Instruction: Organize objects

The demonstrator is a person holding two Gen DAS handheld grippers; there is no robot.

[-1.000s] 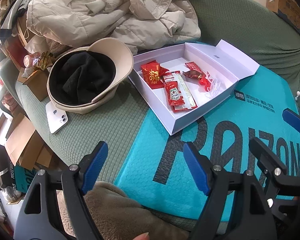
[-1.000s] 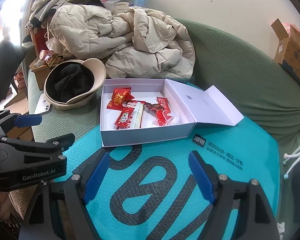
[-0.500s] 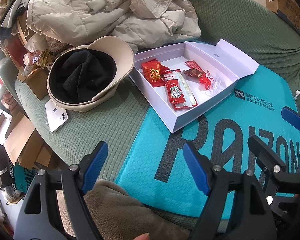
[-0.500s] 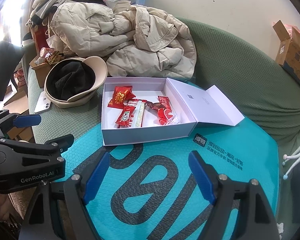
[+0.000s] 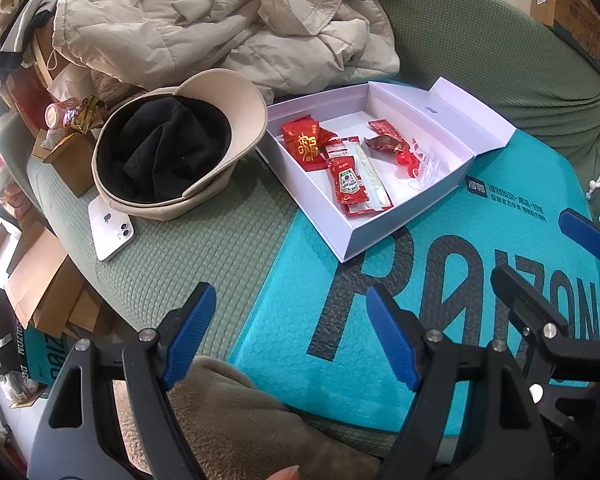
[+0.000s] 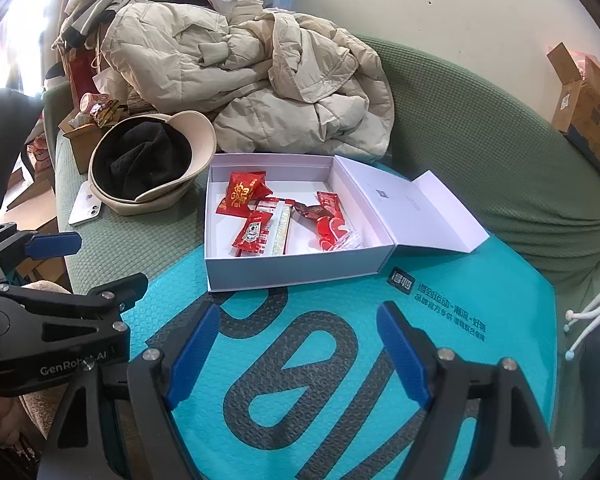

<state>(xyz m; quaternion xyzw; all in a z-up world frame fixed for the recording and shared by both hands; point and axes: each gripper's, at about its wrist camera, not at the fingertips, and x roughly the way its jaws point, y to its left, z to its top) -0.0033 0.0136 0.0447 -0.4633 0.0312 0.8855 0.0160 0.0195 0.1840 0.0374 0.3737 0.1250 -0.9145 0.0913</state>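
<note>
ahead of the wide-open, empty left claw (image 5: pixel 288 338) and right claw (image 6: pixel 298 350), thin red packets (image 6: pixel 256 234) in the white box (image 6: pixel 288 270) looked light, crinkly, slippery, best pinched at an edge.

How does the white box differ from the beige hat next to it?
The white box is rigid and rectangular, while the beige hat is soft and round. The box holds red snack packets; the hat holds a black cloth. The box lies partly on the teal mat, the hat on the green sofa. Both lie open, facing up.
</note>
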